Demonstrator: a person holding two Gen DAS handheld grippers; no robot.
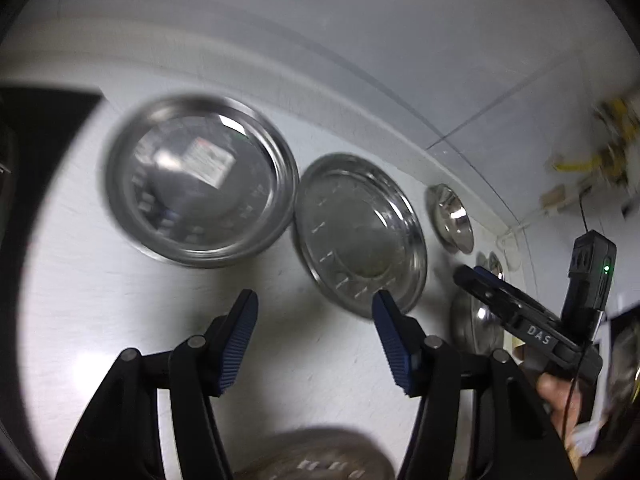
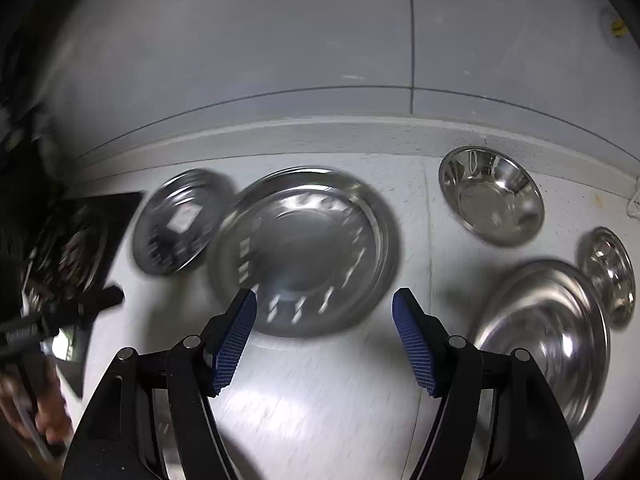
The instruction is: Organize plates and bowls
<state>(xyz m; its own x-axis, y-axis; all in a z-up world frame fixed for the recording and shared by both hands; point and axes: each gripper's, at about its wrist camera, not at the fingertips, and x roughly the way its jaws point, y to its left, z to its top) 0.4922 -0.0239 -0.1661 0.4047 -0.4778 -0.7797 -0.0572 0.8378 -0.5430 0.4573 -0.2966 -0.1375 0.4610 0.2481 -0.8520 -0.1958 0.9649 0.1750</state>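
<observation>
Shiny steel plates are lying flat on the white counter (image 1: 80, 300). From the left wrist, the left gripper (image 1: 316, 316) is hanging wide open with nothing in it, above the counter. One plate (image 1: 200, 184) is sitting just beside another plate (image 1: 360, 232), rims nearly touching. I think a new pick is coming, so the claw needs a rim to pinch.

From the right wrist, the right gripper (image 2: 324, 316) is gaping open and empty too. A big plate (image 2: 304, 252) is lying just ahead, a deep bowl (image 2: 492, 200) farther right.
</observation>
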